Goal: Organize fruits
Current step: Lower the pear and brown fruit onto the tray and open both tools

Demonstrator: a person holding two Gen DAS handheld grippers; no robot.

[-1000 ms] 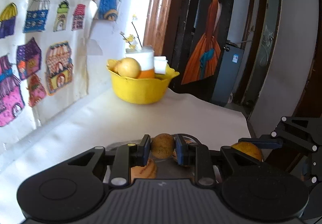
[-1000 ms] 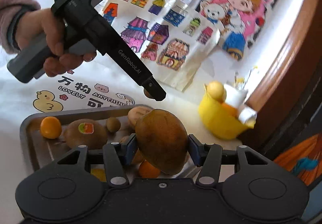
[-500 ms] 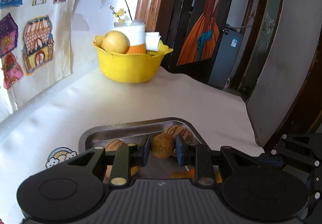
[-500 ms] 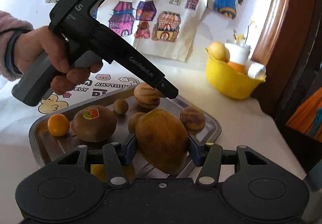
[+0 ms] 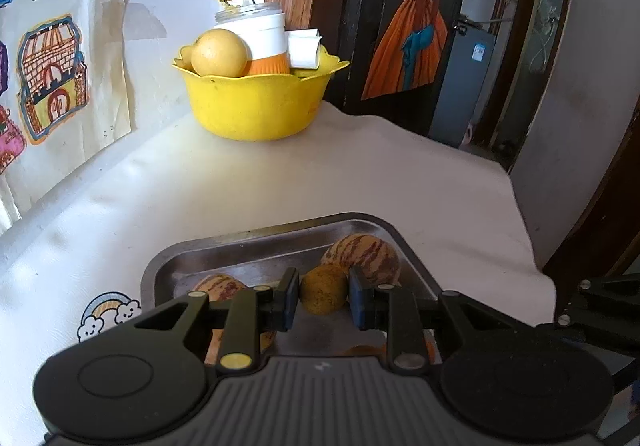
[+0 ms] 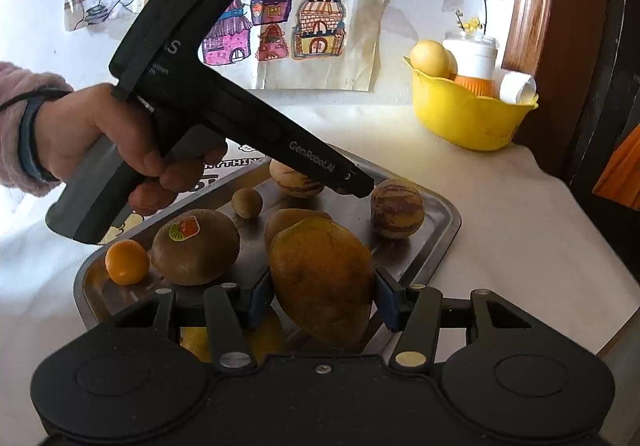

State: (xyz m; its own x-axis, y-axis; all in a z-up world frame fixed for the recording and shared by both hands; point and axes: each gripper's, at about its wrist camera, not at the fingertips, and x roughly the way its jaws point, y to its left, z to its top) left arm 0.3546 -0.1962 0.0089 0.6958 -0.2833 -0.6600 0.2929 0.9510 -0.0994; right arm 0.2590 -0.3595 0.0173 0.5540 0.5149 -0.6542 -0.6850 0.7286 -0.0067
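Note:
My left gripper (image 5: 323,300) is shut on a small round brown fruit (image 5: 323,294) above the far end of the metal tray (image 5: 240,246). It also shows in the right wrist view (image 6: 354,185), held by a hand over the tray (image 6: 444,230). My right gripper (image 6: 323,296) is shut on a large brown-yellow mango (image 6: 322,280) over the tray's near side. On the tray lie two striped melons (image 6: 396,207), a kiwi with a sticker (image 6: 196,246), a small orange (image 6: 127,261) and a small brown fruit (image 6: 247,202).
A yellow bowl (image 5: 256,101) with a yellow fruit (image 5: 218,53) and a white jar (image 5: 264,33) stands at the table's far corner, also in the right wrist view (image 6: 468,117). Drawings hang on the wall behind. The table's edge runs at the right.
Both grippers have drawn back and lowered over the tray, each still holding its fruit. More of the tray and its fruits now shows.

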